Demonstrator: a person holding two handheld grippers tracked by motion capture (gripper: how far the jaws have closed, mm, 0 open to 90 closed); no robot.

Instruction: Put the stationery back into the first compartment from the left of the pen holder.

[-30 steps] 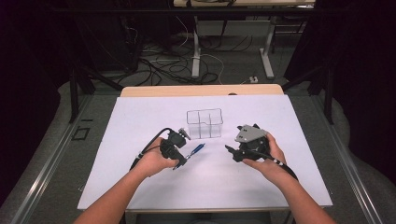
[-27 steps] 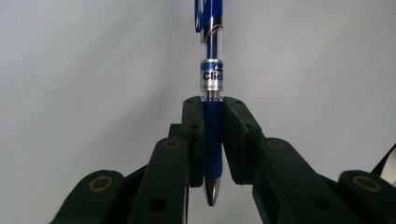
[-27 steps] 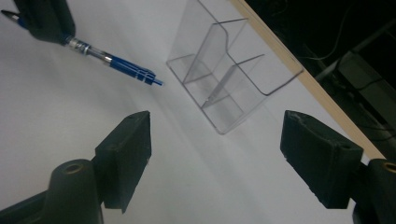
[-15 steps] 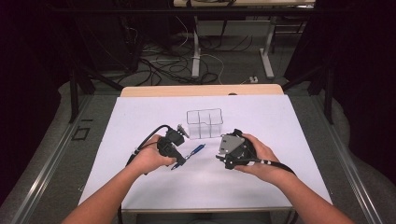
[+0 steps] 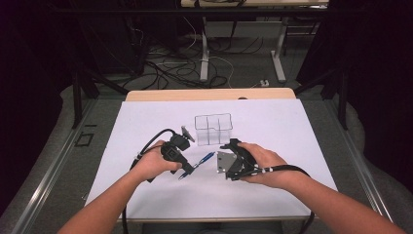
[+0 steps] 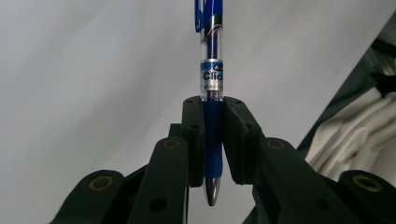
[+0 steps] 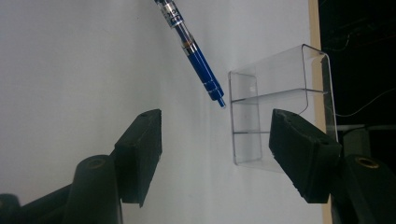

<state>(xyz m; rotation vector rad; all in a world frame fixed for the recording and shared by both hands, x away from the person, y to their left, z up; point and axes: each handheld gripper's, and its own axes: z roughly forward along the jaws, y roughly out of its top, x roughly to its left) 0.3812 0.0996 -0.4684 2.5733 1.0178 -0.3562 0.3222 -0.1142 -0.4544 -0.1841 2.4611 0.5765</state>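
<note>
The left hand-held gripper (image 6: 212,140) is clamped on the blue grip of a blue click pen (image 6: 211,56), holding it just over the white tabletop (image 5: 302,131). The right hand-held gripper (image 7: 215,154) faces the pen's clicker end, its jaws apart with nothing between them and just now closing. A clear plastic divided organizer (image 5: 213,129) stands just behind.

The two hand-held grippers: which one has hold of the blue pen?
The left hand-held gripper: its jaws are shut on the blue pen at the rubber grip. The right hand-held gripper stands open, with nothing between its jaws.
</note>
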